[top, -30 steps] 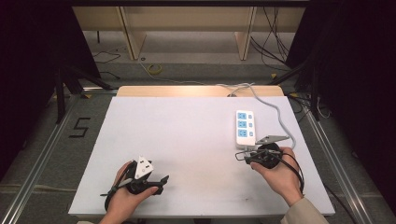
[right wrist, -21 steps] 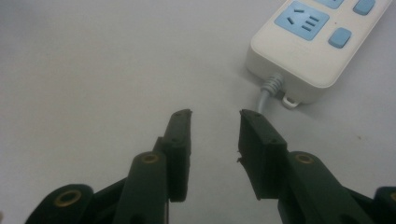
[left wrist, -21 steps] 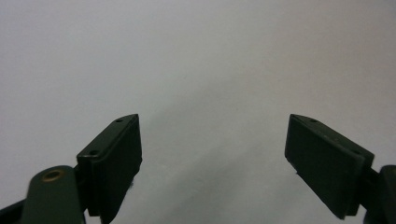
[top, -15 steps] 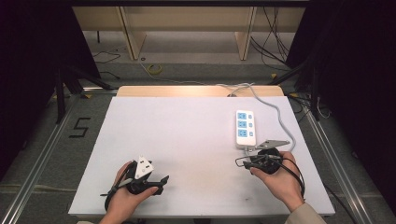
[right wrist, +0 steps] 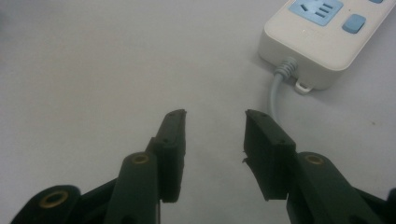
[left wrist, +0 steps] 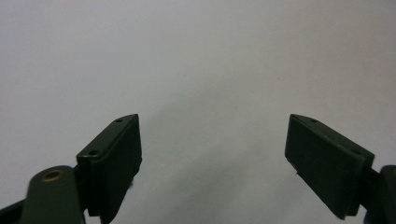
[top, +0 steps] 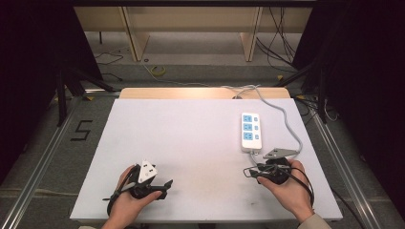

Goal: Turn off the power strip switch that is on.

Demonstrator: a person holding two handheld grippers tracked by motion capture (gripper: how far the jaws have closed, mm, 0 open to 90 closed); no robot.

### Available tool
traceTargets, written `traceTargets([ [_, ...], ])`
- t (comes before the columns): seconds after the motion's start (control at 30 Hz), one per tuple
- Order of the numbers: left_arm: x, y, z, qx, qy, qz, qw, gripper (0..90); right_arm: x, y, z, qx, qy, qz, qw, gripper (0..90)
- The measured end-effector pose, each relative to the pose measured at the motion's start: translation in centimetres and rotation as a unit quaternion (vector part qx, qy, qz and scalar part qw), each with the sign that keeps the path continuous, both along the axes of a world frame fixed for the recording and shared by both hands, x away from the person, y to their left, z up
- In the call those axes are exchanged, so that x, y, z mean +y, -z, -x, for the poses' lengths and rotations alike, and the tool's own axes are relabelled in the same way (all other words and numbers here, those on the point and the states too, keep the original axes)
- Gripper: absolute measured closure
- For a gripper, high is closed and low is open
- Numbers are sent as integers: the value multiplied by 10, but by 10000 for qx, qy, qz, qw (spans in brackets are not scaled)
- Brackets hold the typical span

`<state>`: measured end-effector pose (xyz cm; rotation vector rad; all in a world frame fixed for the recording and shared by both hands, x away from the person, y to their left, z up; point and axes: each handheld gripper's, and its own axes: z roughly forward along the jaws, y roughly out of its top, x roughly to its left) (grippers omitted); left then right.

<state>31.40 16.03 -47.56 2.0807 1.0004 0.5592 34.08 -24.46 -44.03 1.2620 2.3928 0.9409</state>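
Note:
A white power strip point(top: 250, 132) with blue sockets lies on the right half of the white table point(top: 191, 143). Its grey cable point(top: 286, 124) runs off the back edge. In the right gripper view the strip's near end point(right wrist: 322, 32) and cable stub point(right wrist: 276, 88) lie just beyond the jaws, up and to the right. My right gripper point(top: 249, 172) point(right wrist: 215, 116) sits near the strip's front end, open with a moderate gap and nothing in it. My left gripper point(top: 166, 184) point(left wrist: 212, 135) rests at the front left, jaws wide open over bare tabletop.
A wooden board point(top: 191, 93) borders the table's back edge. Cables lie on the floor point(top: 157, 71) behind it, and dark stands point(top: 62, 86) flank the table. A "5" mark point(top: 81, 130) is on the floor at left.
My right gripper has drawn back a little toward the front edge, away from the power strip. The left gripper has stayed put.

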Motion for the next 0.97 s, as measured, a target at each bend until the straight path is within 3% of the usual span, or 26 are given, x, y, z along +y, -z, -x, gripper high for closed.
traceTargets([
  [0.97,0,3,-2,111,-5,-13,9999,177,-7,12,13,-140,0,-176,9997,563],
])
